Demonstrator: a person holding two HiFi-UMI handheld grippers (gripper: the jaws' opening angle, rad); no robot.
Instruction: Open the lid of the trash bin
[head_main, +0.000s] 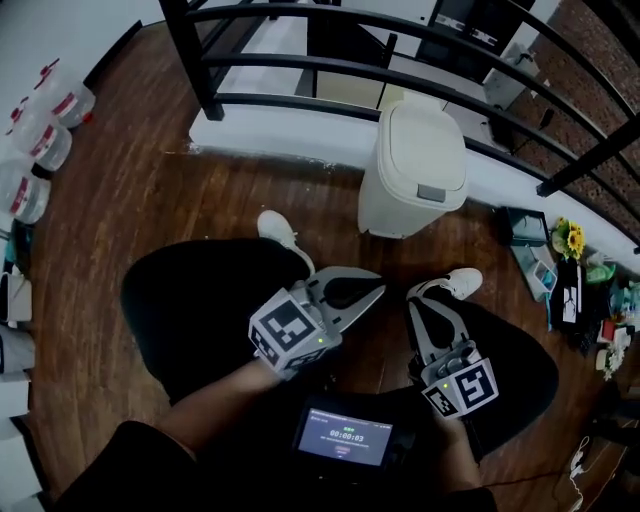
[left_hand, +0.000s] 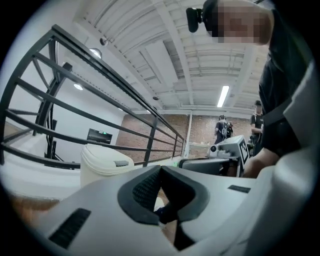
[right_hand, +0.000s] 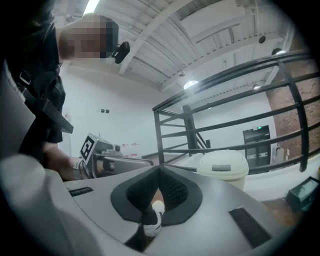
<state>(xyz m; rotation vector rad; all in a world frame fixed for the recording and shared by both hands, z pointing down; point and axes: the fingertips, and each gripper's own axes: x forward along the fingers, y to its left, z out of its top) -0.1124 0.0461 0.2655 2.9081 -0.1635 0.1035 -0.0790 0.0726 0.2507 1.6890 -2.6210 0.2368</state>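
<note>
Wooden floor separated the trash bin, upper centre, from left gripper and right gripper, both clenched empty; a misplaced jab could topple it.

Black trousers, white shoes, grey grippers
</note>
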